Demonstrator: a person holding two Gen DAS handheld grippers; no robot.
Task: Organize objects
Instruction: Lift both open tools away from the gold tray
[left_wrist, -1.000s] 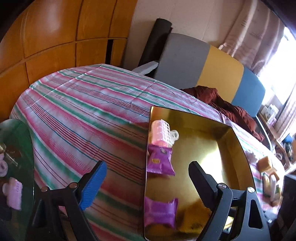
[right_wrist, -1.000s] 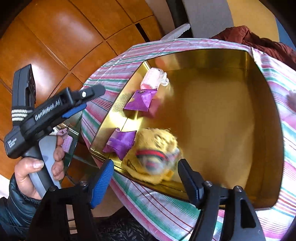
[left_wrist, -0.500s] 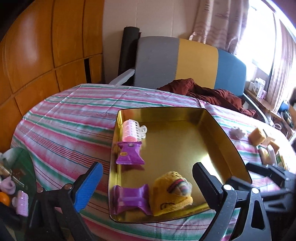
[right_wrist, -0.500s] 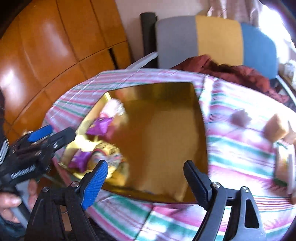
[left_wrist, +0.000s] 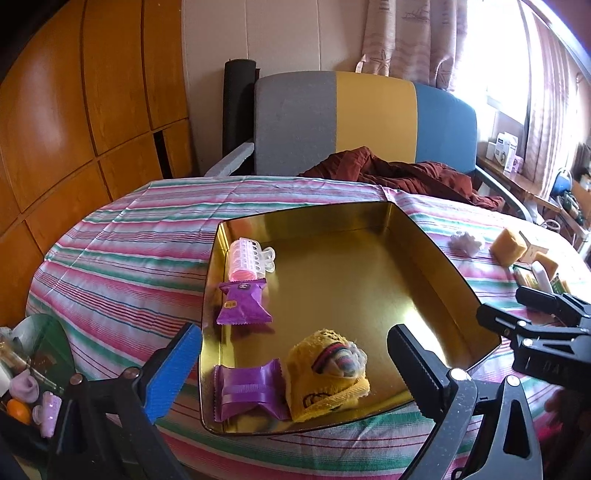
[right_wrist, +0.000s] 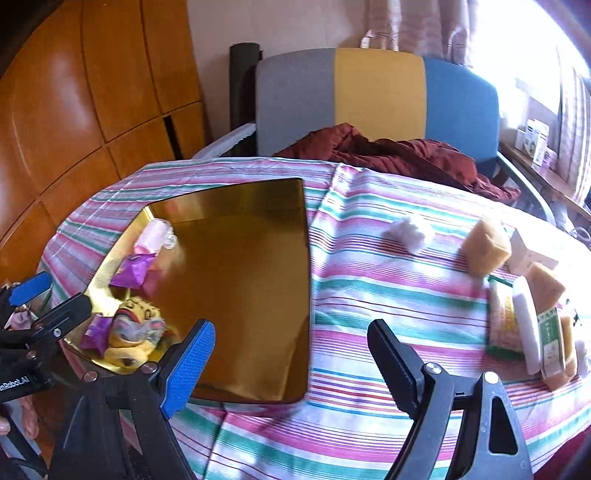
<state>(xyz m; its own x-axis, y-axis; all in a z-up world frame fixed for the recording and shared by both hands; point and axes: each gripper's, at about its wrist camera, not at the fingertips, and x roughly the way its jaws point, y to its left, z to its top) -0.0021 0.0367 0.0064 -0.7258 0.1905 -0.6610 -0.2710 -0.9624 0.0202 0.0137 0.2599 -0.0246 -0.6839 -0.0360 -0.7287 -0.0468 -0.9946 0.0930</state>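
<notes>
A table draped in a pink, green and white striped cloth (left_wrist: 122, 258) fills both views. On it lies a shallow, square gold metal tray (left_wrist: 443, 266), whose near edge sits close to the table's front edge. Most of the tray floor is bare; its contents hug the left wall: a yellow knitted doll (left_wrist: 325, 380) at the near edge, touching a purple foil packet (left_wrist: 247, 387), a second purple packet (left_wrist: 242, 306) farther back, and a pink hair roller (left_wrist: 245, 254) by the far corner. Right of the tray, well apart across open cloth, lie a white fluffy tuft (right_wrist: 408, 229) and tan sponge cubes (right_wrist: 485, 245). The left gripper (left_wrist: 291, 362) and right gripper (right_wrist: 291, 354) both hang spread wide, holding nothing.
</notes>
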